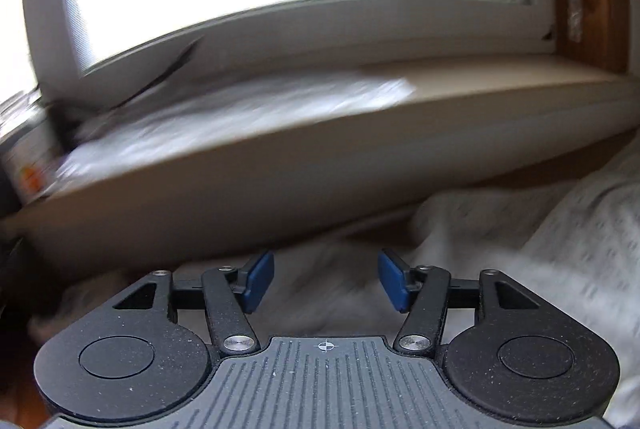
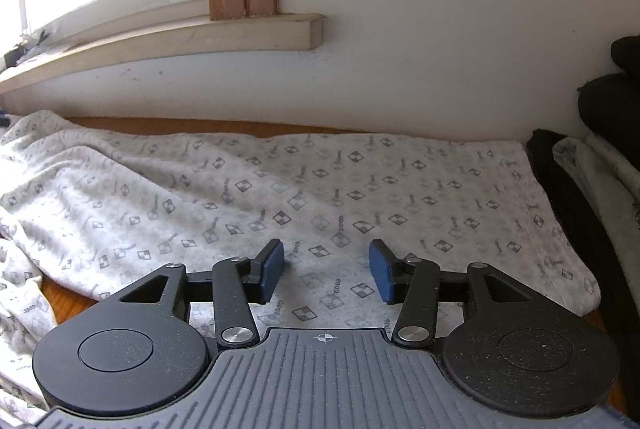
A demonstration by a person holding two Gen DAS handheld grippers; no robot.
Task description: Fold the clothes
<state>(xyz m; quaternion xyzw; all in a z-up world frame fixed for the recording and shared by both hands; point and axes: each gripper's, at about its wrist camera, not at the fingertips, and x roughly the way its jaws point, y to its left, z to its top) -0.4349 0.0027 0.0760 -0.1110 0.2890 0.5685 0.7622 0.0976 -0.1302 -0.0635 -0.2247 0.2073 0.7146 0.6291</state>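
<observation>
The right gripper (image 2: 326,275) had its jaws spread apart, with nothing pinched, just above the white patterned garment (image 2: 320,197). The left gripper (image 1: 326,281) was spread wide too, and empty. The garment lay flat on a brown wooden table (image 2: 68,299) by a white wall (image 2: 440,29). Only the right view showed dark clothes (image 2: 600,101) far right. The left view was blurry, facing the window sill (image 1: 440,117).
</observation>
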